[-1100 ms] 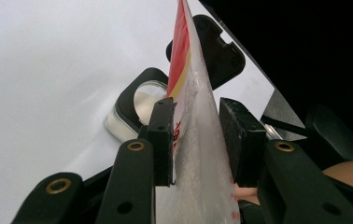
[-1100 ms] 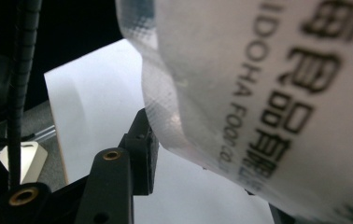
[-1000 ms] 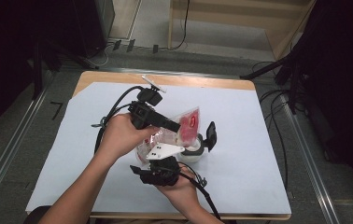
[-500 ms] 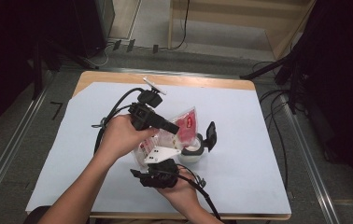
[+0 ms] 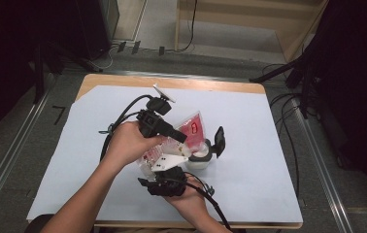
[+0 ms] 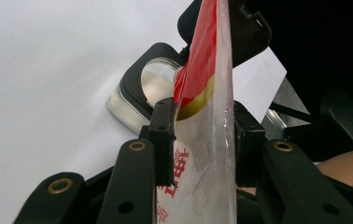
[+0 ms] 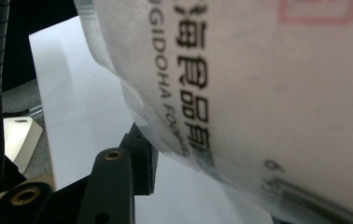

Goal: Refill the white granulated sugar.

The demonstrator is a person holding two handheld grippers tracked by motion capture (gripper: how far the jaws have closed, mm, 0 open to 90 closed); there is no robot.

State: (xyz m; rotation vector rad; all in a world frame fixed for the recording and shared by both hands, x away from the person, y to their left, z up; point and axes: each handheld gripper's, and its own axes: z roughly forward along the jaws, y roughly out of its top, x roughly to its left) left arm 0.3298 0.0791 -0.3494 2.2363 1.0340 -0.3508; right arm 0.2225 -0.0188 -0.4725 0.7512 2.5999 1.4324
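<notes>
Covering most of the counter (image 5: 99, 80) is a white sheet (image 5: 269, 145), and above its middle both grippers hold a clear plastic pouch (image 5: 191, 128) with a red top and red label. Printed on the pouch in black are Chinese characters and Latin letters that read partly as "GIDOHA FOO"; a small open-lidded container (image 5: 202, 159) stands just under it. The left gripper (image 6: 202, 135) has its jaws clamped on the pouch's edge, while the right gripper (image 7: 202, 161) presses against the pouch, though I cannot tell its grip.

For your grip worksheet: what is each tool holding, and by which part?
Left tool pinches the pouch across its clear middle. The right tool's hold cannot be told.
</notes>
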